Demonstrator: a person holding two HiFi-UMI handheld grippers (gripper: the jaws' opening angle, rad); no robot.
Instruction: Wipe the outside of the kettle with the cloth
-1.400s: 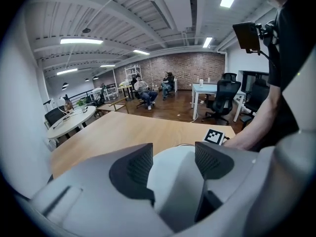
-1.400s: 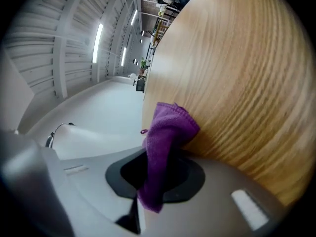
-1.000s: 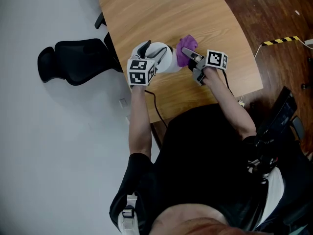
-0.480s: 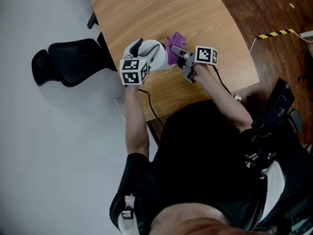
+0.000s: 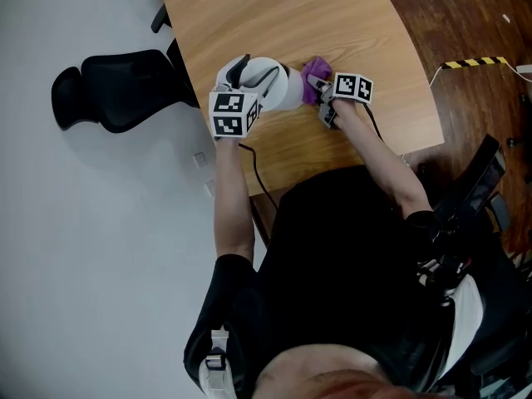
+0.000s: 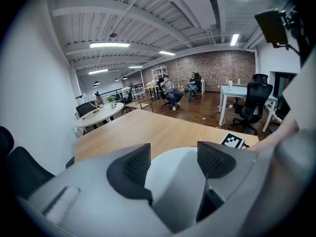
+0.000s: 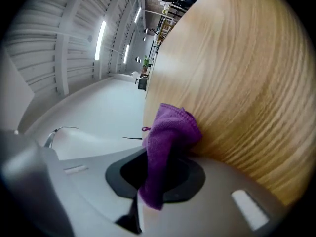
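Item: white kettle (image 5: 283, 90), upright on the wooden table (image 5: 332, 15) near its front edge; its rounded body fills the gap between the widely spread jaws of the left gripper (image 6: 172, 162), both dark pads lying against its sides. Item: purple cloth (image 7: 168, 137), pinched between the closed jaws of the right gripper (image 7: 158, 174), with a bunched fold sticking out past the tips and a short tail hanging back over the jaw. In the head view the cloth sits low against the kettle's right side, close above the tabletop.
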